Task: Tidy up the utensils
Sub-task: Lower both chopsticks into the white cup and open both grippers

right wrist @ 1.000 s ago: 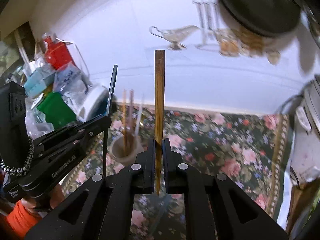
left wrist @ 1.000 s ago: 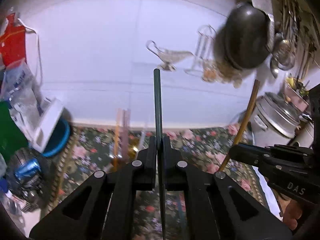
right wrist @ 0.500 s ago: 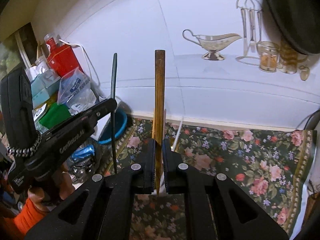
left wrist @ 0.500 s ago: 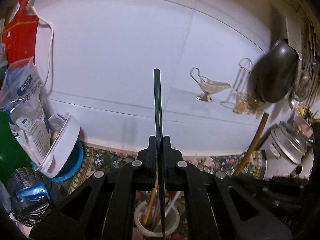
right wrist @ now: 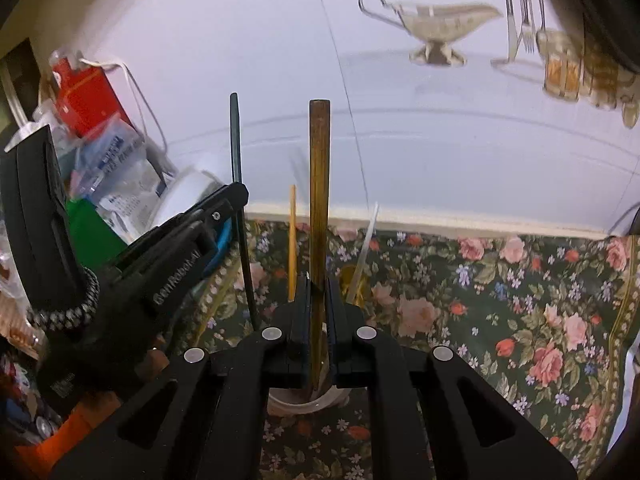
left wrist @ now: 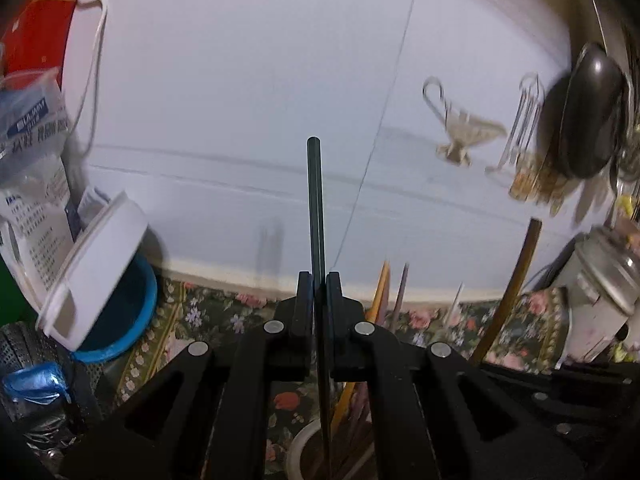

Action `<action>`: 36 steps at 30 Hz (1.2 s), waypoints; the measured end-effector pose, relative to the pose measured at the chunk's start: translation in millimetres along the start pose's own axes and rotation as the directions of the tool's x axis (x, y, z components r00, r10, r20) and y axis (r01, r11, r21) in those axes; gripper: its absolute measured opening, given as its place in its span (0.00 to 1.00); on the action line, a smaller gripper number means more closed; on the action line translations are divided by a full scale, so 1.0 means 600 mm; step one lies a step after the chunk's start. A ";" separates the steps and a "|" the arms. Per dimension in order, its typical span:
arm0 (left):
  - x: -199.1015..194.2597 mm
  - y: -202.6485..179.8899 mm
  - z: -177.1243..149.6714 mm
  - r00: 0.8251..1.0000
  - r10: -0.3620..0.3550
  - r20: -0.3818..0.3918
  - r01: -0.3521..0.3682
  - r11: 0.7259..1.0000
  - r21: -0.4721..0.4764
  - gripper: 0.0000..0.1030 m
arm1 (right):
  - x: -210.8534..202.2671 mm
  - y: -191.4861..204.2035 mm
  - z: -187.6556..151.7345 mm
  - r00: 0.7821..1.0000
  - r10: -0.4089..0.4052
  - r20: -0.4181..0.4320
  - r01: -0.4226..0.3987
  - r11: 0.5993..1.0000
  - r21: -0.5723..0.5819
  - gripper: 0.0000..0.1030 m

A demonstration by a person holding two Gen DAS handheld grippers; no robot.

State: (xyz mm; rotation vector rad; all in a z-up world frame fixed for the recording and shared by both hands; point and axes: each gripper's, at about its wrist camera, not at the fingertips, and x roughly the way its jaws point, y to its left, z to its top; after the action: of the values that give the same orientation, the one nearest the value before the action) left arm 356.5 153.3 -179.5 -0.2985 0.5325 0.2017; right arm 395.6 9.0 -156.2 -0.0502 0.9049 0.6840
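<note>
A dark green chopstick (left wrist: 316, 208) is pinched by the left gripper (left wrist: 319, 300), a wooden chopstick (right wrist: 319, 208) by the right gripper (right wrist: 319, 300), both above the white cup (right wrist: 308, 402).

matt wooden chopstick (right wrist: 319, 216) between the right pads – glossy dark plastic-looking one (left wrist: 316, 208) in the left; floral cloth (right wrist: 500, 300) beneath.

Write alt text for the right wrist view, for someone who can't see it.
The right tool grips a brown wooden chopstick upright above a white cup of utensils on a floral cloth. Beside it, the left tool holds a dark chopstick.
</note>
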 end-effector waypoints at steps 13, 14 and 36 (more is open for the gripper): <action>-0.013 0.007 -0.059 0.992 0.002 -0.130 0.001 1.000 0.023 0.04 | 0.056 -0.010 -0.035 0.994 -0.003 -0.113 0.004 1.000 0.003 0.07; -0.015 0.004 -0.062 0.991 0.006 -0.137 -0.002 1.000 0.030 0.04 | 0.059 -0.011 -0.038 0.992 -0.003 -0.123 0.004 1.000 0.004 0.06; -0.113 -0.045 -0.049 0.979 0.065 -0.192 -0.049 0.995 0.088 0.14 | -0.019 -0.026 -0.046 0.993 0.006 -0.114 -0.011 0.999 -0.040 0.22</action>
State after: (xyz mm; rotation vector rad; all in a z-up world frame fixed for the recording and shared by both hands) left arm 292.6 110.5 -161.6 -0.2236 0.7418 0.2067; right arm 380.2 -18.0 -168.7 -0.1223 1.0017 0.7131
